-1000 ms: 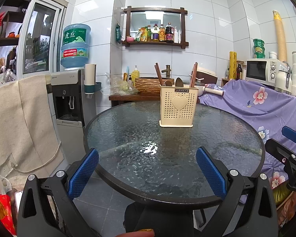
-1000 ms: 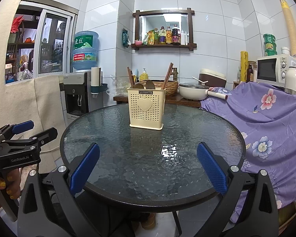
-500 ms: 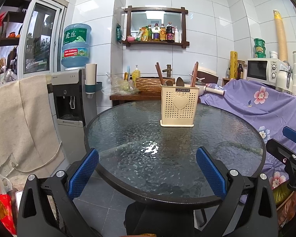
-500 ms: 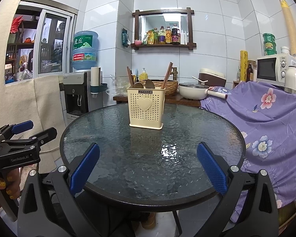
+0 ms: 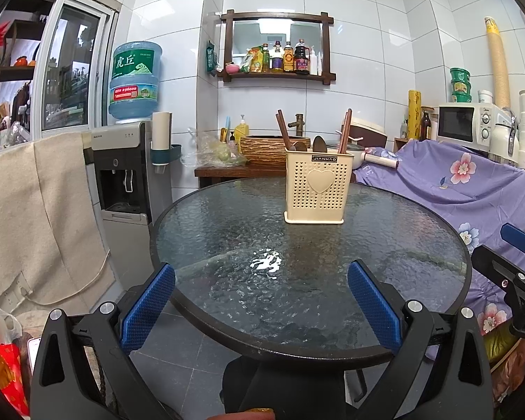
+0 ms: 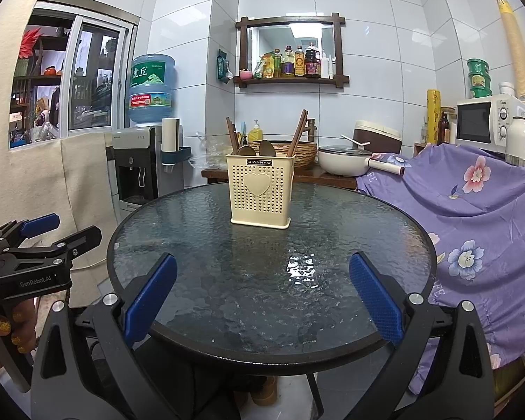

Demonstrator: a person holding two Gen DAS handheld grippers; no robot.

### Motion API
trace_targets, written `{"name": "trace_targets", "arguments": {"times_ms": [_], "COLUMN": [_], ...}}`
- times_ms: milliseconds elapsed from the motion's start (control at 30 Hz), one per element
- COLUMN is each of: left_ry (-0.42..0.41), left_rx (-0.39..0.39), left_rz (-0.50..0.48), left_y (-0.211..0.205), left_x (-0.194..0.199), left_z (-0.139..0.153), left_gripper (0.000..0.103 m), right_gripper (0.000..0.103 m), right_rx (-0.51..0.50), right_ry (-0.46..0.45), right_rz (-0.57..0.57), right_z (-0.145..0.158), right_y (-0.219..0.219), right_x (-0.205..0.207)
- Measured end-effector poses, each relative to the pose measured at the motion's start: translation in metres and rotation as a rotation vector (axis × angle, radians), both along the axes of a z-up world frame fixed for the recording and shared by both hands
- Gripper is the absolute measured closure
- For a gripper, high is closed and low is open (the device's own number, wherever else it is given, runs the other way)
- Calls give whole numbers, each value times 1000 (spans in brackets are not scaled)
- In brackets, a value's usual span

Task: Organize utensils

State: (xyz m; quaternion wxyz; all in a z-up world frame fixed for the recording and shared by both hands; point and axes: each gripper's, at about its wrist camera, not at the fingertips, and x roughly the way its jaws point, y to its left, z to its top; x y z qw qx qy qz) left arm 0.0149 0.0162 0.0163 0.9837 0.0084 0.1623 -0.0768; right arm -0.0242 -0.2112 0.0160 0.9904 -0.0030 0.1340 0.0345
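Left wrist view: we find chopsticks (image 5: 345, 129) and spoons (image 5: 319, 144) already in the holder (image 5: 317, 189); table (image 5: 227, 231) bare, both jaws open, empty, task apparently finished.

You face a round table (image 5: 385, 273) with a dark rim and textured glass top. On it, toward the far side, stands one cream holder (image 5: 317, 189), upright, with spoons (image 5: 319, 144) and chopsticks (image 5: 345, 129) inside.

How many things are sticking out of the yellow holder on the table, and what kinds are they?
In the cream utensil holder on the glass table:
Wooden spoons: 2
Bunches of brown chopsticks: 2, one leaning at each side; I cannot count the single sticks.
Total: 4 things sticking out.
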Motion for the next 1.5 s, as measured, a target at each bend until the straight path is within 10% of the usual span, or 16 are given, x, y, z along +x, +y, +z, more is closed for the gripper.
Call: {"name": "trace_targets", "arguments": {"times_ms": [1500], "left_ry": [-1], "left_rx": [4], "left_rz": [2], "left_y": [0], "left_x": [-1], "left_z": [0], "left_gripper": [6], "right_gripper": [6], "right_rx": [-2], "right_ry": [5], "right_rz": [7], "right_z": [0], "right_y": [1], "right_x": [1]}}
